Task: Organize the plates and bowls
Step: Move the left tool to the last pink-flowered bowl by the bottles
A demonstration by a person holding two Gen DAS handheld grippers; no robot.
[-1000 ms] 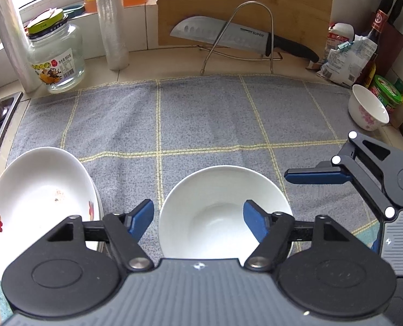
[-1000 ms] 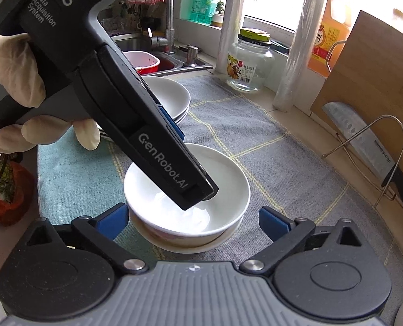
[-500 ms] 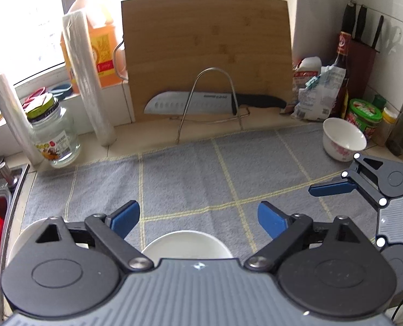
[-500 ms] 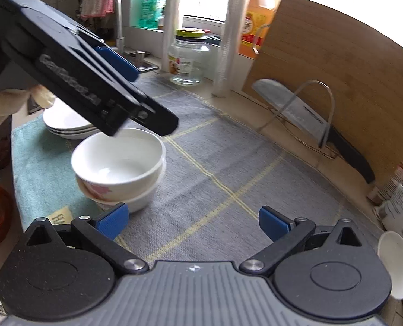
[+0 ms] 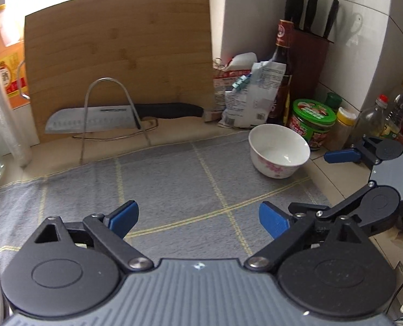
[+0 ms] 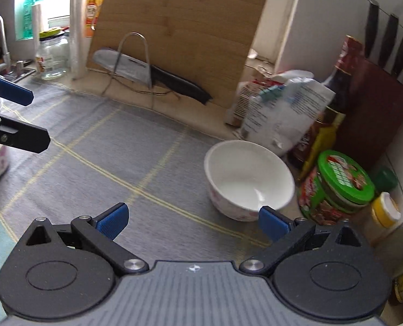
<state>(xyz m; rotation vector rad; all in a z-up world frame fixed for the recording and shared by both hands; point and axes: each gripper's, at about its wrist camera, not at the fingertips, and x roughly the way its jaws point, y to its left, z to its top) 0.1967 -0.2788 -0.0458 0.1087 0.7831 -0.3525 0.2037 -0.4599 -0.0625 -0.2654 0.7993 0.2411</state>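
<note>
The tabletop [image 5: 320, 168] carried a grey cloth with yellow grid lines [image 5: 174, 190] across most of its width. At the far edge a wooden cutting board [image 5: 120, 49] leaned upright against the wall, and in front of it a knife [image 5: 114, 121] lay on a wire rack, its long axis running left to right, blade to the left and black handle to the right. A dark knife block [image 5: 312, 62] stood in the far right corner behind a bottle, paper bags and a green-lidded jar [image 5: 311, 125].

The small white bowl [image 6: 247, 179] with pink flowers sat upright, mouth facing up, at the far right edge of the cloth, just beside the jar. Being round, it had no long axis to speak of.

The left tool [image 5: 198, 220] was spread wide over bare cloth, nothing between its blue pads. The right tool [image 6: 193, 221] was also spread wide and empty, with the bowl just beyond its right pad [image 6: 272, 224].
</note>
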